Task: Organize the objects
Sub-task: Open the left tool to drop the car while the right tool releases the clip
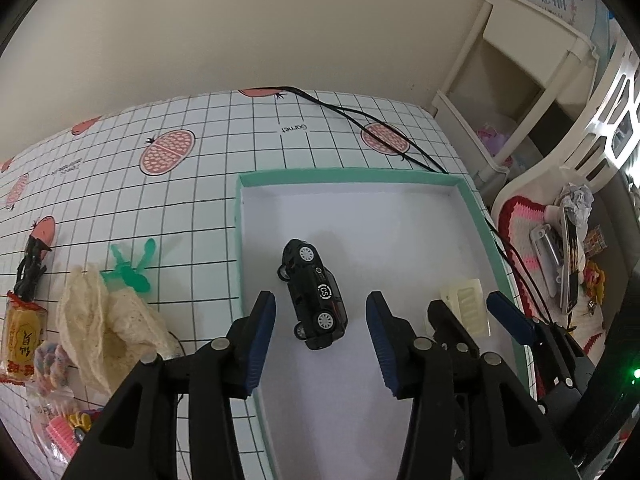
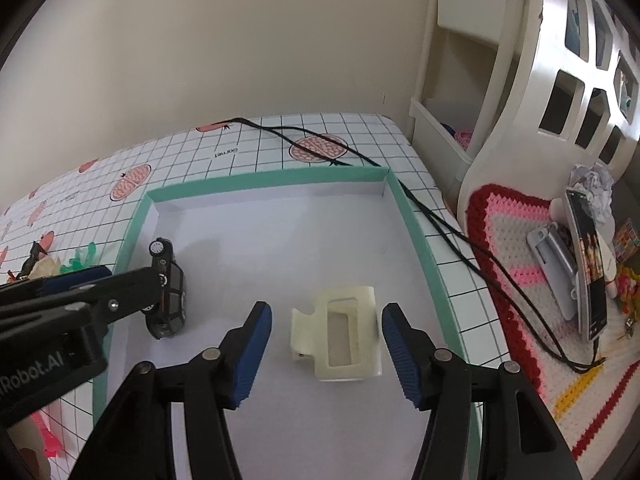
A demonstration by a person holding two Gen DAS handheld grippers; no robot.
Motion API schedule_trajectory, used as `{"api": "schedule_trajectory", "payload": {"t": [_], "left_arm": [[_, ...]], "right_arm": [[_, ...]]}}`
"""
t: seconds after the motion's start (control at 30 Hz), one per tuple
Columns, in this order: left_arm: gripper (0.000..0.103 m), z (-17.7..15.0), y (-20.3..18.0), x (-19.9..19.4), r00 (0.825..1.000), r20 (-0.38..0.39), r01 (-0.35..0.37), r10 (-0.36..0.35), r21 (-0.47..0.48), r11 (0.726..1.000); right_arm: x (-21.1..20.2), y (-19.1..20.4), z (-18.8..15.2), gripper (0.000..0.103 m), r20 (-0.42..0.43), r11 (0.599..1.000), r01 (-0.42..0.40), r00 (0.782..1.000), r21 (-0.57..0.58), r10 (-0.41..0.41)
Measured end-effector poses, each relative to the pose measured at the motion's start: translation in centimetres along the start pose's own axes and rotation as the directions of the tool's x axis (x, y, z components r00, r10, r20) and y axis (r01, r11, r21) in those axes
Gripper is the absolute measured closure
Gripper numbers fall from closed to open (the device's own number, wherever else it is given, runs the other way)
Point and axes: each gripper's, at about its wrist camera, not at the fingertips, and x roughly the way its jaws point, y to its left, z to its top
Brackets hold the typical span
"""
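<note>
The left gripper (image 1: pixel 321 312) has its jaws spread wide, with the black toy car (image 1: pixel 314 294) lying on its side between the blue pads (image 1: pixel 260 336) but touching neither. The right gripper (image 2: pixel 327 334) is likewise wide open, straddling the cream hair claw clip (image 2: pixel 340 332), which rests flat on the white floor of the teal-rimmed box (image 2: pixel 416 240); no pad contacts the clip. Both items therefore lie inside the box, the car toward its left wall and the clip toward its right. Judged from this layout, the step in hand is either release after placement or a grasp not yet made; the frames do not settle which. For a clean release, each gripper should be lifted straight up with its jaws held apart, so that no pad drags an item across the floor. For a grasp, the pads should close squarely on the car's roof and underside, and on the clip's long flanks. Left of the box, on the grid-patterned tablecloth (image 1: pixel 200 200), a cream knitted cloth (image 1: pixel 104 312), a green plastic piece (image 1: pixel 132 268) and a yellow snack packet (image 1: pixel 22 336) remain outside. A black cable (image 1: pixel 360 120) runs past the far right corner and should be avoided.
</note>
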Motion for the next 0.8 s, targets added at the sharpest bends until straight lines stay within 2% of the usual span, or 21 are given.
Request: {"api": "schedule_trajectory", "payload": {"t": [0.23,0.3,0.33,0.5,0.57,0.63,0.8], "left_arm": [[0.053,-0.3,0.9,-1.3,0.999,0.02,-0.041,0.041,-0.024,0.999],[0.045,-0.5,1.3,-1.6,0.998,0.023,-0.056,0.057,-0.034,0.998],[0.036,-0.6,1.6,-1.7,0.998,0.024,-0.065,0.066,-0.039,0.997],[0.033,-1.2,2.5,-1.7,0.994,0.024,-0.108,0.11,-0.067,0.992],[0.022,-1.3,2.9,-1.7,0.991,0.028,-0.125,0.128,-0.078,0.989],[0.016,-1.6,3.2,-1.7,0.988,0.032,-0.148,0.151,-0.092,0.985],[0.014,-2.0,4.2,-1.8,0.974,0.042,-0.214,0.221,-0.118,0.97]], "right_arm": [[-0.6,-0.4,0.2,0.042,0.017,1.0,-0.002,1.0,0.015,0.001],[-0.8,-0.5,0.2,0.042,0.019,1.0,-0.003,1.0,0.016,0.002],[-0.8,-0.5,0.2,0.042,0.02,1.0,-0.003,1.0,0.016,0.003],[-1.2,-0.7,0.1,0.041,0.03,1.0,0.002,1.0,0.013,-0.003],[-1.3,-0.8,0.1,0.034,0.033,1.0,0.007,0.999,0.013,-0.008],[-1.3,-1.2,0.1,0.03,0.036,1.0,0.009,0.999,0.022,-0.01],[-1.3,-1.7,0.0,0.022,0.032,0.999,0.009,0.999,0.048,-0.011]]}}
